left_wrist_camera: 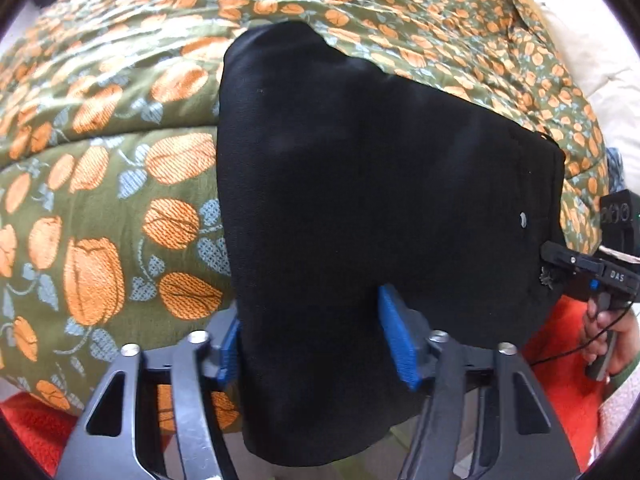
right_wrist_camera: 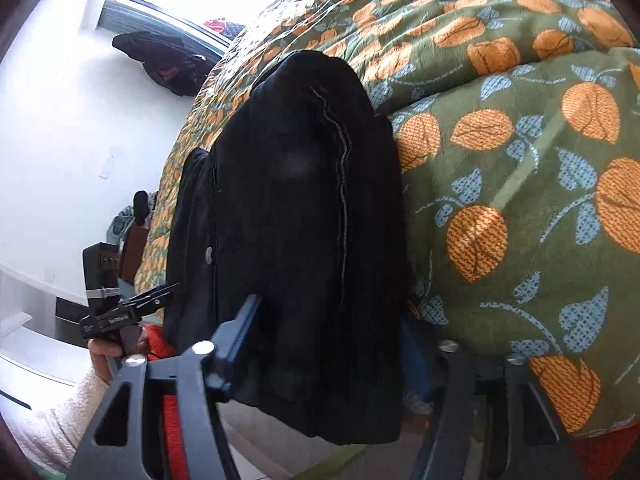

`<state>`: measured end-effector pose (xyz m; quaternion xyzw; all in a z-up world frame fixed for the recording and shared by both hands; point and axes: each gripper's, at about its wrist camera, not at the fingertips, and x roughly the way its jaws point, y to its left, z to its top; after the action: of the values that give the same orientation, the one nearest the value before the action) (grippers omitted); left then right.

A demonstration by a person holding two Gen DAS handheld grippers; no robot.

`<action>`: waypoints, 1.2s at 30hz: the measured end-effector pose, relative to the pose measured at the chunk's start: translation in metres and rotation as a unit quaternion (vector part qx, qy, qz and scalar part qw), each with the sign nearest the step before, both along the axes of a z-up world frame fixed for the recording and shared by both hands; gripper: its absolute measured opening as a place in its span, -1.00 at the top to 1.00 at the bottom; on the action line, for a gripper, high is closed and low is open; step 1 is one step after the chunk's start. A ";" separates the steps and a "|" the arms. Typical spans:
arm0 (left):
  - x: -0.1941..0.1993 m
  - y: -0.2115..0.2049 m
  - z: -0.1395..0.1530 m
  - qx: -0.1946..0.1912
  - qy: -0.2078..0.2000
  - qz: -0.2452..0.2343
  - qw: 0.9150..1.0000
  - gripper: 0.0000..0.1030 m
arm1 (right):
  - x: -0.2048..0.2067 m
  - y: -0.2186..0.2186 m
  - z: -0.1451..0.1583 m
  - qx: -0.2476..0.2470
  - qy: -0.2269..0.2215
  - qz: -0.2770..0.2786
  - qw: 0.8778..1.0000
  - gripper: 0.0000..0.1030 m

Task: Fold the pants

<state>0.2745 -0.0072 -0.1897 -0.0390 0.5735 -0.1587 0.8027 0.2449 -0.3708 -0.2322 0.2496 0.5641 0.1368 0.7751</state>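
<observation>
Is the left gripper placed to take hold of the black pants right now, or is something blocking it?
Probably yes. The black pants already hang between the left gripper fingers, blue pads on either side of the fabric, nothing else between. The right gripper straddles another part.

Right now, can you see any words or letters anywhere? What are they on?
"DAS" on the black handheld right tool body, at the left wrist view's right edge.
White print on the black handheld left tool body, right wrist view: too blurred to read.
Nothing readable elsewhere.
</observation>
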 end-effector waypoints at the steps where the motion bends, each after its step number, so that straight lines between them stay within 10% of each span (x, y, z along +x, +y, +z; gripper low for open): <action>1: -0.002 -0.001 0.009 -0.001 -0.003 0.000 1.000 0.59 | 0.000 0.007 0.009 -0.019 -0.011 0.015 1.000 0.27; 6: 0.005 0.002 0.078 -0.050 -0.061 -0.014 0.997 0.67 | 0.005 0.044 0.069 -0.037 -0.092 0.060 0.993 0.43; 13: 0.072 0.024 0.151 -0.018 -0.195 0.018 0.980 0.64 | 0.085 0.077 0.130 -0.065 -0.197 0.079 0.975 0.43; 15: 0.098 0.025 0.148 0.011 -0.226 0.030 0.974 0.47 | 0.117 0.072 0.129 -0.062 -0.206 0.067 0.974 0.41; 17: 0.118 0.029 0.127 0.056 -0.225 0.065 0.970 -0.16 | 0.145 0.061 0.117 -0.076 -0.194 0.044 0.977 0.32; 20: 0.121 0.046 0.093 0.103 -0.202 0.109 0.968 -0.29 | 0.175 0.041 0.073 -0.156 -0.098 0.016 0.983 0.04; 23: 0.087 0.055 0.073 0.119 -0.196 0.115 0.966 -0.53 | 0.156 0.022 0.055 -0.250 -0.063 0.001 0.966 0.04; 28: 0.022 0.030 0.065 0.194 -0.249 0.114 0.942 -0.93 | 0.095 0.027 0.067 -0.336 -0.070 -0.002 0.939 -0.85; 32: -0.006 0.016 0.073 0.180 -0.217 0.120 0.952 -0.95 | 0.047 0.055 0.086 -0.321 -0.087 -0.017 0.943 -0.99; 36: -0.037 0.001 0.093 0.220 -0.236 0.126 0.938 -0.95 | 0.008 0.092 0.100 -0.301 -0.113 -0.033 0.946 -0.99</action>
<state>0.2370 -0.0063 -0.0964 0.1053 0.3783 0.0697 0.9170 0.2526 -0.2787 -0.1319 0.0059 0.4790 -0.0380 0.8770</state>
